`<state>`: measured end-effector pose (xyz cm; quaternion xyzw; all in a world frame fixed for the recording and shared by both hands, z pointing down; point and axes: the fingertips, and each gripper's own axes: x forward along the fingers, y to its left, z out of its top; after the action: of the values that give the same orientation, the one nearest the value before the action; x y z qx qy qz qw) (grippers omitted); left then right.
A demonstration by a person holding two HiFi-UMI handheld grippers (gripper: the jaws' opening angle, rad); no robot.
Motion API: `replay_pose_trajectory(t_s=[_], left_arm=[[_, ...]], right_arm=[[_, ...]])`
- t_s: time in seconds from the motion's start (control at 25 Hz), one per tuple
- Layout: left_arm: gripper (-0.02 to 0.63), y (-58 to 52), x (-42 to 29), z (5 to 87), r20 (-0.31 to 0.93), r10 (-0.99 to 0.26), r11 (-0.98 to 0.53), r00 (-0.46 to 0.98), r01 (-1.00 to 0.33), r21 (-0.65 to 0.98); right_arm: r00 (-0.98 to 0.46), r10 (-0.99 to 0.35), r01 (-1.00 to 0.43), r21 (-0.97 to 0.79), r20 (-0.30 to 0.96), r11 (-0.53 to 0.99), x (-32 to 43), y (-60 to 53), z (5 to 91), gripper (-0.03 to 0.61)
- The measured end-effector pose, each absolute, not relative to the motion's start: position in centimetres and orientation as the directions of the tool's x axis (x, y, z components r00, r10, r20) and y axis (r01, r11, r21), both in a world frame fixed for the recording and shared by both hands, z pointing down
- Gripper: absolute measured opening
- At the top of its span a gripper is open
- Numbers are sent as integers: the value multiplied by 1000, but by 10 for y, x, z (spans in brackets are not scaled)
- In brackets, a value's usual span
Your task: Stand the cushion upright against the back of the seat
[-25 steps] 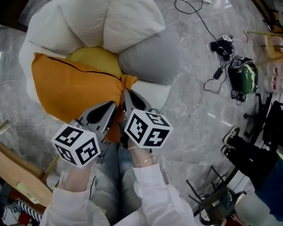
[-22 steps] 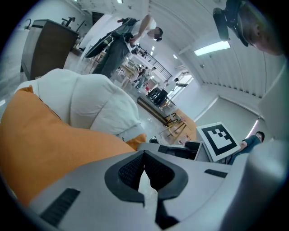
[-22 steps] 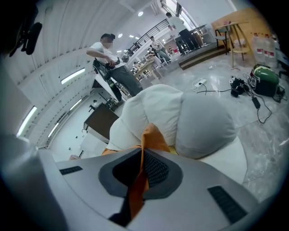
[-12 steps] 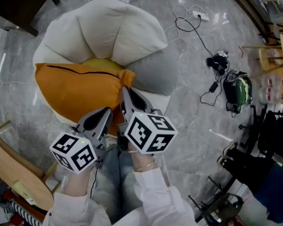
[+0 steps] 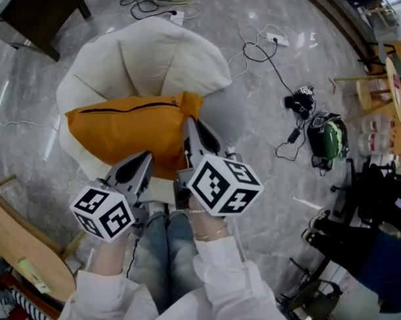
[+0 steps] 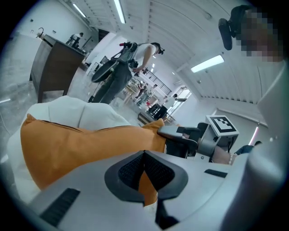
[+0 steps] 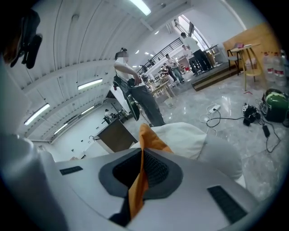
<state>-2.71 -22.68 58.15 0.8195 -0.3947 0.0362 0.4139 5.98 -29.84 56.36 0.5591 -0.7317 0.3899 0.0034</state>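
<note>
An orange cushion [image 5: 124, 129] hangs over the white puffy seat [image 5: 161, 59], its zipped edge turned toward the seat's back. My left gripper [image 5: 145, 159] is shut on the cushion's near edge, and orange cloth shows pinched between its pads [image 6: 144, 173]. My right gripper [image 5: 188, 127] is shut on the cushion's right corner [image 7: 146, 135], where the fabric runs down between its pads [image 7: 141, 176]. In the left gripper view the cushion [image 6: 76, 144] fills the middle, and the right gripper [image 6: 180, 135] clamps its far corner. Both grippers sit side by side, close above the person's knees.
A grey lobe of the seat [image 5: 232, 112] bulges to the right. Cables [image 5: 269, 52] and a green and black bag [image 5: 326, 137] lie on the marble floor at right. A dark cabinet [image 5: 41, 17] stands upper left, a wooden chair [image 5: 23, 251] lower left, and black frames [image 5: 379, 189] right.
Both grippers have risen with the cushion in their grip. It has lifted off the seat and now hides the yellow cushion that showed beneath it.
</note>
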Motion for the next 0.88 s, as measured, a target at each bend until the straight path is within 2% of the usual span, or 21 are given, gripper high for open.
replay_pose_trajectory(t_s=[0.88], left_arm=[[8,-273,-3,515,331,-646,-382,688,-667,640]], right_arm=[[-380,-842,-859,-484,383,167,100,-387,466,18]])
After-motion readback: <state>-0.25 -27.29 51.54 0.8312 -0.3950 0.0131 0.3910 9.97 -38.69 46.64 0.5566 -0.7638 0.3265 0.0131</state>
